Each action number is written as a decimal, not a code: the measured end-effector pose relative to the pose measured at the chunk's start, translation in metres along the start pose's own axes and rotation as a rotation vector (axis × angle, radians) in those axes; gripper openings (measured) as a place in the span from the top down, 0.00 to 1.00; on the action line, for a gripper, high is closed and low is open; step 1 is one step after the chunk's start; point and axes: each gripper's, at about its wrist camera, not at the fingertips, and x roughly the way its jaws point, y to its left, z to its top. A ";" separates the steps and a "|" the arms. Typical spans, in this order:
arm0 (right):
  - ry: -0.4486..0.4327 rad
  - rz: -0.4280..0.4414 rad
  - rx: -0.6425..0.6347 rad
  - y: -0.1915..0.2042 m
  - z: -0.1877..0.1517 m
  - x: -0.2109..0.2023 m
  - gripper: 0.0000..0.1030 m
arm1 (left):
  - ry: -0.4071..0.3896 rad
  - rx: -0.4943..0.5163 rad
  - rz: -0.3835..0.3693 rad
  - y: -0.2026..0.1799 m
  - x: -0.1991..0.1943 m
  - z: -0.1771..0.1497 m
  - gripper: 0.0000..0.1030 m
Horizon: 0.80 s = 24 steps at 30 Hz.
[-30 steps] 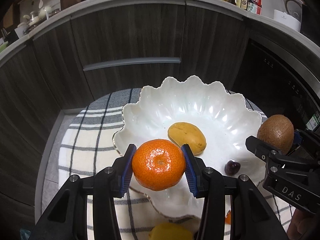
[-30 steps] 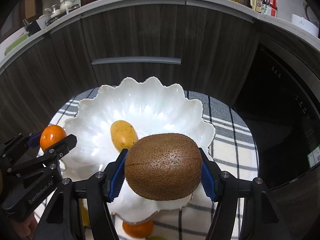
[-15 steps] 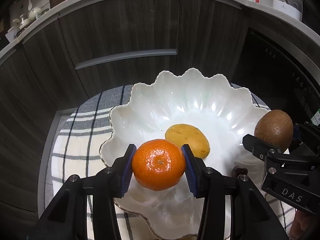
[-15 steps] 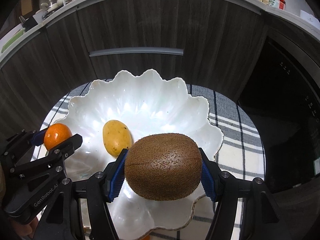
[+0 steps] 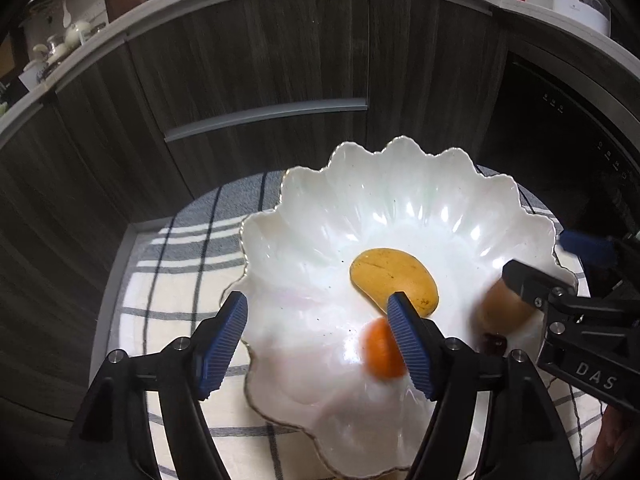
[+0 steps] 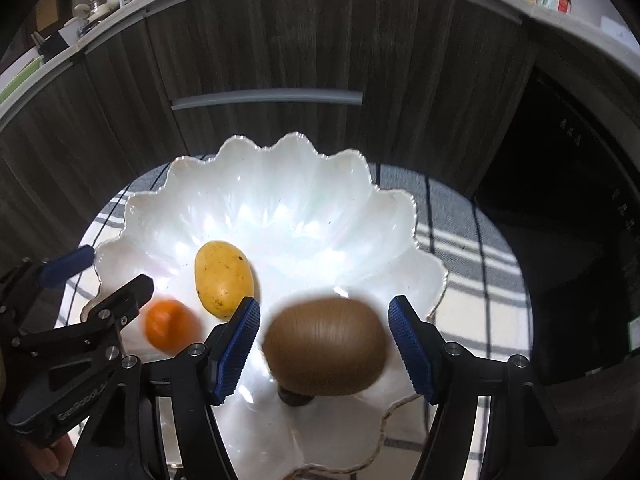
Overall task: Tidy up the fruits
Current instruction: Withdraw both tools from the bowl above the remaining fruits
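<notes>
Moved: both grippers, shut on fruit half a second ago, now stand wide open and empty.
Left gripper [image 5: 318, 314]: tangerine [image 5: 382, 354] blurred, inside the bowl [image 5: 400, 184] near its right pad.
Right gripper [image 6: 324, 324]: kiwi [image 6: 326, 346] blurred, low in the bowl between the pads, touching neither.
Mango [image 6: 223, 278]: resting mid-bowl.
Handling: kiwi and mango probably soft; grip across the middle, gently. Bowl looks fragile.

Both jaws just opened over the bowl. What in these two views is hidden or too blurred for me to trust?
- Tangerine: motion-blurred in both views; whether it has settled is unclear.
- Kiwi: smeared in the right wrist view; in the left wrist view the right gripper covers part of it.
- Small dark fruit: mostly hidden by the kiwi and gripper; unidentifiable.
- White bowl: near rim cut off by the frame edge.
</notes>
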 end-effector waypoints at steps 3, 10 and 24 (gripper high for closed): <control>-0.042 -0.045 -0.011 0.000 0.003 -0.012 0.22 | -0.003 -0.003 0.010 0.001 -0.007 0.001 0.25; -0.121 -0.096 -0.018 0.001 0.006 -0.047 0.17 | -0.052 -0.008 0.023 -0.001 -0.036 0.000 0.17; -0.146 -0.062 0.038 0.000 -0.024 -0.096 0.17 | -0.108 0.017 0.023 -0.010 -0.083 -0.015 0.17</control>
